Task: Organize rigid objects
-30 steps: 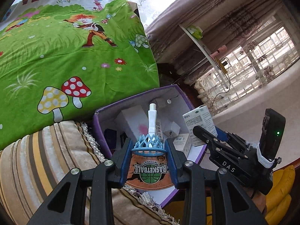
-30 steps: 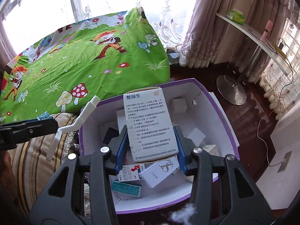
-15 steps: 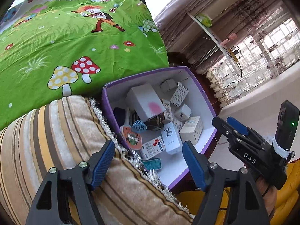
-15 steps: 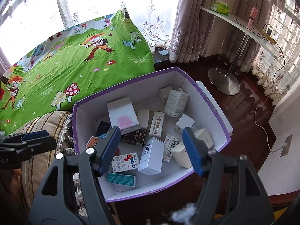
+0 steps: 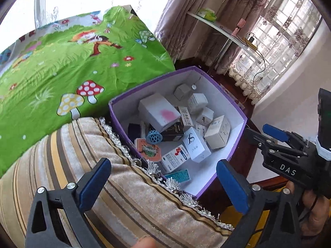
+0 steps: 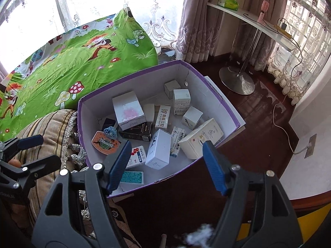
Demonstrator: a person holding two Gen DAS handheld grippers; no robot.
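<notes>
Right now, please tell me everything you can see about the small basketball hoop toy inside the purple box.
The basketball hoop toy lies flat in the purple box, near the wall beside the striped cushion. It looks like plastic: an orange backboard printed with a green ball and the word BASKETBALL, plus a light blue net sticking up at its upper edge. Its white pole is mostly hidden. The net sits against a black box. Neither tool touches it.

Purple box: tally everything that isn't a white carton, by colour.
Black carton: 1
Dark blue carton: 1
Teal carton: 1
Orange-and-blue toy basketball hoop: 1
Total: 4
</notes>
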